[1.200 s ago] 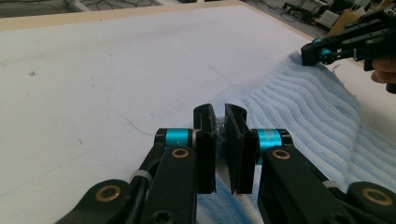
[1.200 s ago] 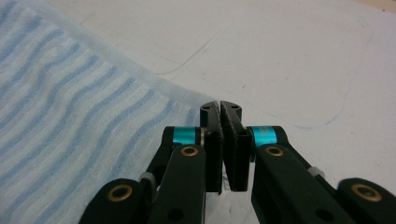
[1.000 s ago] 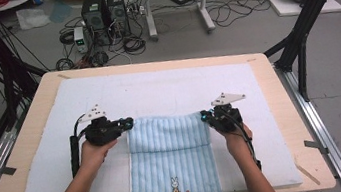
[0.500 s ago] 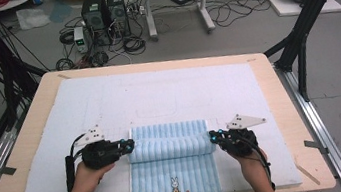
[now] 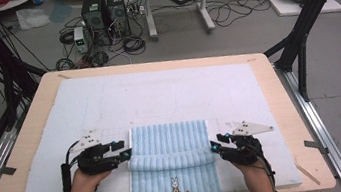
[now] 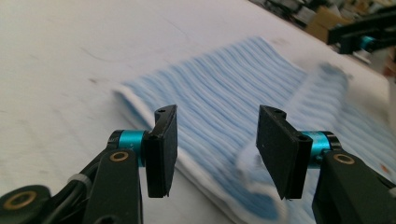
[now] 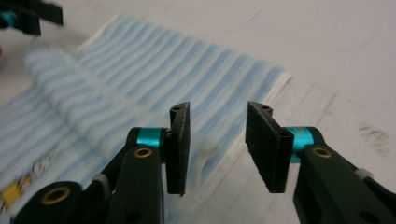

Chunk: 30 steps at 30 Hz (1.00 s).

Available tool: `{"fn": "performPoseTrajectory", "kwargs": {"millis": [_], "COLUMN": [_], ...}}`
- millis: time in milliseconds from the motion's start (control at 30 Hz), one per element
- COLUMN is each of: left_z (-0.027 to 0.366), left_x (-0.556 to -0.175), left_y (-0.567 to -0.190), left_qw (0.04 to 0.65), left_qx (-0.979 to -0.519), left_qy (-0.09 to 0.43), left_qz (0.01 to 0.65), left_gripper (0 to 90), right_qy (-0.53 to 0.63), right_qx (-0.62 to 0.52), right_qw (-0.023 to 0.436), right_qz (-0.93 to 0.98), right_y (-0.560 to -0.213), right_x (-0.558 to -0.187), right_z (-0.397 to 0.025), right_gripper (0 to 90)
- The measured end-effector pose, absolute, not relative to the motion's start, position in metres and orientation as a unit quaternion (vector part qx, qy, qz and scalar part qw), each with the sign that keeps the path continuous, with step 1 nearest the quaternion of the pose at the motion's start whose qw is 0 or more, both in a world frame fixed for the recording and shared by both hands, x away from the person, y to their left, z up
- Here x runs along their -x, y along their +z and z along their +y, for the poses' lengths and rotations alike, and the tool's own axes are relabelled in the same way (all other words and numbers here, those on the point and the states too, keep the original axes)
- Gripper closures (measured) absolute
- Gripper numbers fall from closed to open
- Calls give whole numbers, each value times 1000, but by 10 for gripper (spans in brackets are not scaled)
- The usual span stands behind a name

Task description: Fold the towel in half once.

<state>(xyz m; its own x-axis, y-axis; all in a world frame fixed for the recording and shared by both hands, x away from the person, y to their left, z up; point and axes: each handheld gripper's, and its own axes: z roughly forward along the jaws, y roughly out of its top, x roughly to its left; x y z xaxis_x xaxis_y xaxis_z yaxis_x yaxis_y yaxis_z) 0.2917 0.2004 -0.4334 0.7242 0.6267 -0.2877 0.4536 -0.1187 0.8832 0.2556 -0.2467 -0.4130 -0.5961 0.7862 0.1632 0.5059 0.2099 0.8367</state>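
A light-blue striped towel (image 5: 169, 139) with a small rabbit picture (image 5: 174, 186) lies at the front middle of the white mat (image 5: 158, 92). A raised fold (image 5: 170, 160) runs across it from side to side. My left gripper (image 5: 123, 154) sits at the fold's left end and my right gripper (image 5: 214, 145) at its right end. In the left gripper view the left gripper (image 6: 215, 149) is open over the towel's edge (image 6: 233, 88), with nothing pinched. The right gripper (image 7: 217, 147) is likewise open above the towel's side edge (image 7: 154, 60).
The mat covers a wooden table (image 5: 36, 125), and the towel's near end hangs at the front edge. Beyond the far edge are computer towers (image 5: 103, 9) and cables on the floor. Black frame legs (image 5: 301, 32) stand at the right.
Both hands have drawn back toward the table's front edge. The towel now has a raised fold across it between the two grippers.
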Motion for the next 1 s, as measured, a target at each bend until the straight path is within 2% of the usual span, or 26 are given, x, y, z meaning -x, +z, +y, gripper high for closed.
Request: {"fn": "performPoseTrajectory", "kwargs": {"millis": [100,267,500,633,700,800,1000], "left_z": [208,207,189,177,174,171,179], "left_x": [-304,-324,-336,-337,-337,-335,-335], "left_y": [-430,-434,-445,-449,-451,-451,-445], "left_qw": [561,545,503,485,475,471,512], "left_qx": [-727,-729,-762,-780,-788,-794,-764], "left_qy": [92,98,81,76,75,84,78], "left_qz": [385,403,399,388,385,375,384], "left_gripper": [490,545,596,604,677,850,860], "right_qy": [465,416,390,380,382,382,390], "right_qx": [-432,-441,-448,-443,-439,-431,-431], "right_qw": [152,167,149,134,134,144,151], "right_qz": [758,778,791,801,802,805,800], "right_y": [-414,-427,-439,-445,-445,-443,-441], "right_x": [-267,-292,-307,-309,-309,-307,-307], "right_z": [-246,-237,-230,-228,-228,-228,-228], "right_gripper": [593,637,662,782,854,874,876]}}
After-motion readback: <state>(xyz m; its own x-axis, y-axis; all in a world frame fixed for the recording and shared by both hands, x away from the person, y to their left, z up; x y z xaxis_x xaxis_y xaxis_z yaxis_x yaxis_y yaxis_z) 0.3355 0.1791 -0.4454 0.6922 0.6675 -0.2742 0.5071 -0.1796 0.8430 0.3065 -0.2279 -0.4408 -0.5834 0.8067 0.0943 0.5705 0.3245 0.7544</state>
